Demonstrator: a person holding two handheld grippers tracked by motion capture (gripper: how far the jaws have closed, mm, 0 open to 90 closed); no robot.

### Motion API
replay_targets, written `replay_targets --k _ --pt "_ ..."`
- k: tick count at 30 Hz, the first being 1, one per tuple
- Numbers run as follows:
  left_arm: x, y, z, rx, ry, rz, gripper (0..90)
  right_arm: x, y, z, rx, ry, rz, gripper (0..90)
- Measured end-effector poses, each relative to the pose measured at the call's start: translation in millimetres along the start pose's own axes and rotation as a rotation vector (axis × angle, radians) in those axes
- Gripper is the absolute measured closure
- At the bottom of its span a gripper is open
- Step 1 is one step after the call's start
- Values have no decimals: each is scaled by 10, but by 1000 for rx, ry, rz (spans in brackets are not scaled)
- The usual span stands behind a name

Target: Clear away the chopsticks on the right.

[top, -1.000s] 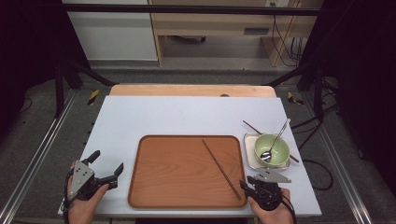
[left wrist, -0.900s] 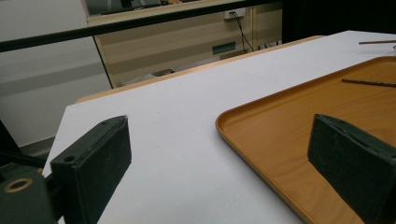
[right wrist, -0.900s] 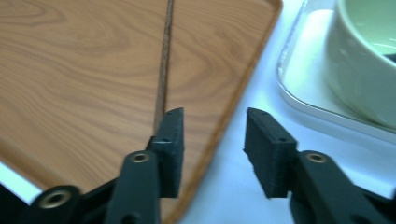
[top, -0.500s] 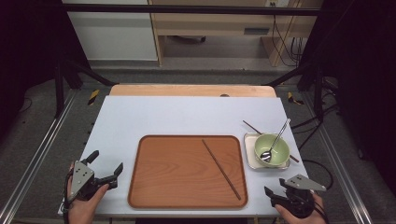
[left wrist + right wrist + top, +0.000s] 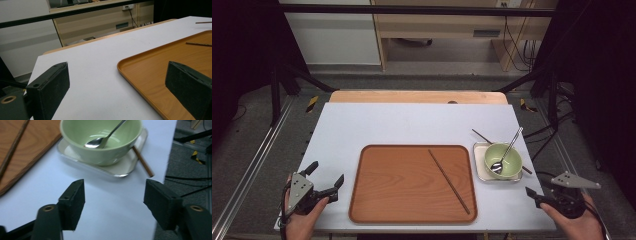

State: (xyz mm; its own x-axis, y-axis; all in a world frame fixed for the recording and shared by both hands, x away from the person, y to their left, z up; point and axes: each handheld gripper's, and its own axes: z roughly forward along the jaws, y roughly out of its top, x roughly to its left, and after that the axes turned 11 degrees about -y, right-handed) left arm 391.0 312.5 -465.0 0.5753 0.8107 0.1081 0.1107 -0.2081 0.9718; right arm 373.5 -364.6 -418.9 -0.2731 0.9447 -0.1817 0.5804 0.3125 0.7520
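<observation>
- The table [image 5: 412,125] is big and white. Everything sits on it.
- The tray [image 5: 402,185] is brown wood. It lies flat in the middle of the near side of the table.
- The left gripper [image 5: 326,178] rests at the near left corner of the table, just left of the tray. Its jaws are wide open. Nothing is in them. In the left gripper view the tray's [image 5: 155,75] edge runs between the two jaws.
- The right gripper [image 5: 533,196] is at the near right corner of the table. Its jaws are about half open and have just been closing a little. Nothing is in them. It points at the bowl, a bit away from it.
- The bowl [image 5: 503,161] is green. It sits on a small white plate [image 5: 479,167], just right of the tray.
- One chopstick [image 5: 449,181] lies slanted on the tray.
- The other chopstick [image 5: 143,162] lies under the plate. Its end pokes out.
- The spoon [image 5: 507,150] leans in the bowl [image 5: 100,137].
</observation>
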Motion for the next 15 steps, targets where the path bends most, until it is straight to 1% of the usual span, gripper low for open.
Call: replay_targets --k 1,2,3,4,5,6,7,8,9,10,11,15 --pt "0 -1 4 1 -1 0 53 0 0 0 0 0 0 413" --pt "0 -2 9 2 -1 1 53 -42 42 9 4 1 -3 442" --pt "1 -3 15 4 -2 1 53 -93 78 30 -1 -5 -21 472" --pt "0 -5 22 3 -1 1 53 -132 114 54 4 -8 -25 491" --pt "3 -5 27 5 -2 2 54 -210 174 124 8 -2 -34 540" --pt "3 -7 33 5 -2 -1 54 -210 174 124 8 -2 -34 540" --pt "8 -10 37 6 0 0 54 -230 199 164 17 -1 -31 560" --pt "13 -12 39 8 -1 0 54 -256 213 211 24 5 -40 575" --pt "14 -15 42 10 -1 -2 55 -279 222 262 35 9 -39 587" --pt "14 -19 46 11 0 -3 55 -331 224 358 44 25 -33 613" --pt "16 -19 48 13 -1 -2 55 -331 224 358 44 25 -33 613" --pt "15 -17 58 13 1 -3 56 -394 191 535 73 41 -25 640"
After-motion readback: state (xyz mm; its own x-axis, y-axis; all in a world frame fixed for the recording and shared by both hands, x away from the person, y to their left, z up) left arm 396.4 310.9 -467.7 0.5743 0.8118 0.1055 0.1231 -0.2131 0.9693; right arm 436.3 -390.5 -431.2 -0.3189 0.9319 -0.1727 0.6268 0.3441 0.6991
